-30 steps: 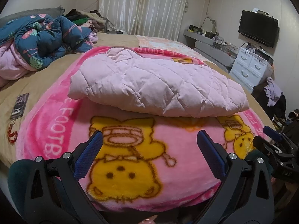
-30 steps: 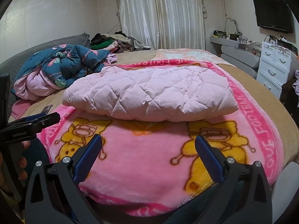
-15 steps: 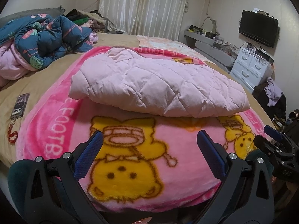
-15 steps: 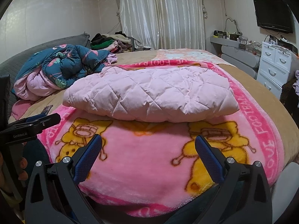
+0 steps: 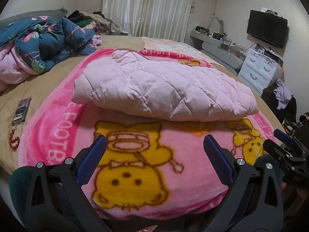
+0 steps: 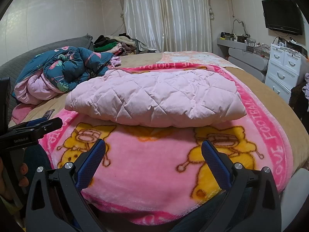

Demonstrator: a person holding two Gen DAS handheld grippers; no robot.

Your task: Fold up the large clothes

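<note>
A pale pink quilted garment (image 5: 160, 89) (image 6: 154, 98) lies folded into a thick rectangle on a pink cartoon blanket (image 5: 135, 166) (image 6: 154, 164) spread over the bed. My left gripper (image 5: 154, 148) hangs open near the bed's front edge, short of the garment, with nothing between its blue pads. My right gripper (image 6: 153, 151) is open too, likewise held back over the blanket's near edge. Each gripper shows at the side of the other's view: the right one (image 5: 283, 148) and the left one (image 6: 32, 129).
A crumpled dark blue floral duvet (image 5: 42, 44) lies at the bed's left, with a clothes pile (image 6: 114, 44) behind it. A phone with a red charm (image 5: 20, 110) rests on the tan sheet. A white drawer unit (image 5: 260, 69), a TV (image 6: 282, 17) and curtains stand beyond.
Almost nothing has changed. Both grippers stay open and back from the garment; the views drift only slightly.
</note>
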